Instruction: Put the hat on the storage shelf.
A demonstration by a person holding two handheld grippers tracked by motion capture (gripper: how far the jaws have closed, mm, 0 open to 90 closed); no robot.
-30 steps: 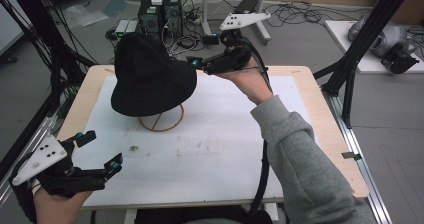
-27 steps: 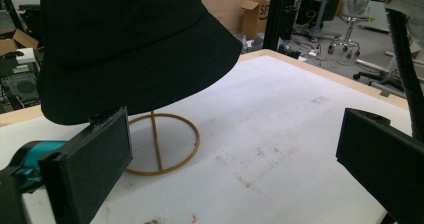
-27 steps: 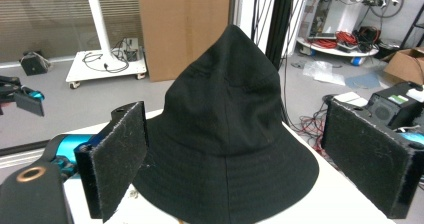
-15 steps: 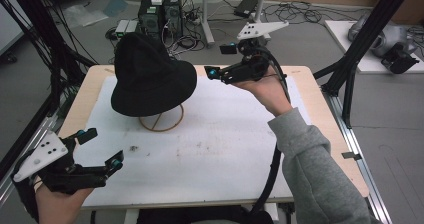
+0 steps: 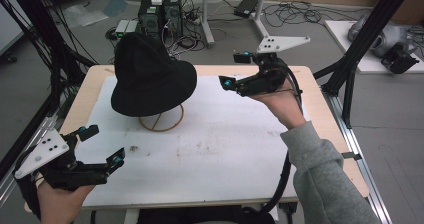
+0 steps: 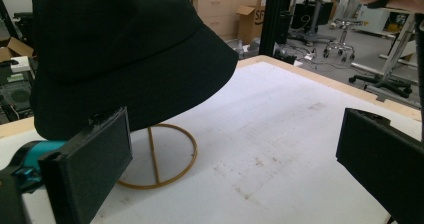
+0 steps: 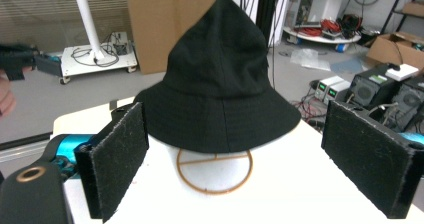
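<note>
**Both grippers wide open, black hat on its stand between them**

A black fabric bucket hat (image 5: 150, 76) sits on a thin gold wire stand with a round ring base (image 5: 161, 119), at the far left part of the white sheet covering the wooden-edged table (image 5: 240, 149). The brim droops low over the ring, hiding the top of the stand's upright.

My left gripper (image 5: 102, 146) hangs at the near left corner of the table, its jaws spread apart and holding nothing — it is well short of the hat. Through the left gripper view the hat (image 6: 120, 49) looms above the left-hand pad, with the ring base (image 6: 160, 159) on the sheet beyond the jaws.

My right gripper (image 5: 235, 69) is held up in my hand (image 5: 280, 101) over the far right part of the table, jaws likewise parted and empty, pointing toward the hat's brim but apart from it. In the right gripper view the hat (image 7: 220, 84) stands centred between my two black padded jaws, touching neither — the ring (image 7: 214, 171) shows beneath it
</note>
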